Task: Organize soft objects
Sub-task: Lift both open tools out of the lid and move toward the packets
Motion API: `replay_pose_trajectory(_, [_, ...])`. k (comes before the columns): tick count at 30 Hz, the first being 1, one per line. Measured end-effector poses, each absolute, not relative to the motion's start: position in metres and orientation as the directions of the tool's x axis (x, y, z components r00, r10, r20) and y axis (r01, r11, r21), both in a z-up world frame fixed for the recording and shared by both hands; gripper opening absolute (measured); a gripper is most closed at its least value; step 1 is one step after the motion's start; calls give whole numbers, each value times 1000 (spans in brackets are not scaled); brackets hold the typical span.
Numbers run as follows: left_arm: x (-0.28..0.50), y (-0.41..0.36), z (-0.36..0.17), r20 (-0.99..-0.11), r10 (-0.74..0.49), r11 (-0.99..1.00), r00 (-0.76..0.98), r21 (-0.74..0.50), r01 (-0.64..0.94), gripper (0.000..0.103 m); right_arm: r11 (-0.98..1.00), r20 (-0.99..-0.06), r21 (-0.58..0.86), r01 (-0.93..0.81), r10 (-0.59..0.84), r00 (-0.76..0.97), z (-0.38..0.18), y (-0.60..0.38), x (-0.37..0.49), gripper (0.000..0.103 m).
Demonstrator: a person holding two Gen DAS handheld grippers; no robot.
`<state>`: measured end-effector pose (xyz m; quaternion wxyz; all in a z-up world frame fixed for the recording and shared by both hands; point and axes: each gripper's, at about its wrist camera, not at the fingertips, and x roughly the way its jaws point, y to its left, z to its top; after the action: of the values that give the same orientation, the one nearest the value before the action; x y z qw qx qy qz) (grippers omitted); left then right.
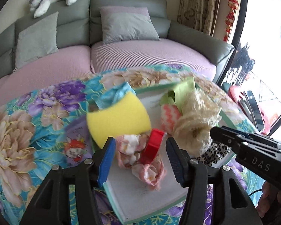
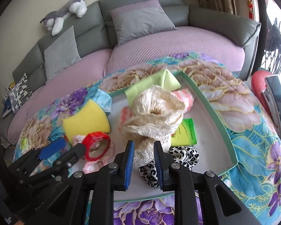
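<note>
On the flower-printed blanket [image 2: 249, 112] lay a shallow white tray with a green rim [image 2: 213, 112], heaped with soft things; the left gripper [image 1: 140, 159] stood spread above a crumpled pink cloth [image 1: 149, 172] and a red plastic ring [image 1: 152, 146], clasping neither. A yellow sponge [image 1: 119, 116] leaned at the tray's left edge; the right gripper [image 2: 143, 161] hung slightly parted about the trailing end of a cream lace bundle [image 2: 155, 116], its pads not visibly pressing; a leopard-print cloth [image 2: 185, 155] lay beside, a grey sofa [image 2: 215, 22] behind.
</note>
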<state>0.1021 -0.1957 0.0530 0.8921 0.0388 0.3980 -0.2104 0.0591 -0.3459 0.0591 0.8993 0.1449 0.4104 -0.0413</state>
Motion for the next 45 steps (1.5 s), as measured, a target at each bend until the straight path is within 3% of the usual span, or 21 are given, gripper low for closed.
replay_pose_trajectory(5, [103,-184,61,-706,-316,927,634,-87,365,66,958,-758,205,199,27,652,58,-344,60,26])
replay_pose_trajectory(6, [104,-183,61,-705,-306,932,640,-85,353,68,958,-763,195,210,14,647,57,-345,61,40])
replay_pose_trajectory(7, [105,-180,61,-705,-296,938,645,-86,336,75,958,-766,186,218,3,643,56,-345,61,63])
replay_pose_trajectory(8, [107,-176,60,-705,-281,946,651,-87,314,79,959,-768,175,224,-9,640,56,-346,61,71])
replay_pose_trajectory(9, [108,-173,59,-705,-265,952,657,-86,292,88,959,-767,168,227,-17,641,56,-346,61,74])
replay_pose_trajectory(11, [111,-166,56,-705,-233,965,670,-81,250,93,957,-764,167,236,-25,645,57,-347,61,76])
replay_pose_trajectory(13, [114,-159,52,-711,-201,974,674,-73,213,94,955,-764,163,246,-36,645,56,-349,62,93])
replay_pose_trajectory(15, [117,-152,48,-718,-171,982,675,-72,173,99,954,-764,150,259,-55,643,56,-350,62,103])
replay_pose_trajectory(22, [124,-135,36,-743,-84,996,664,-48,71,101,940,-775,147,308,-84,626,50,-356,63,103])
replay_pose_trajectory(45, [125,-95,41,-739,-30,998,673,-58,-20,101,975,-777,66,212,-83,624,52,-328,68,103])
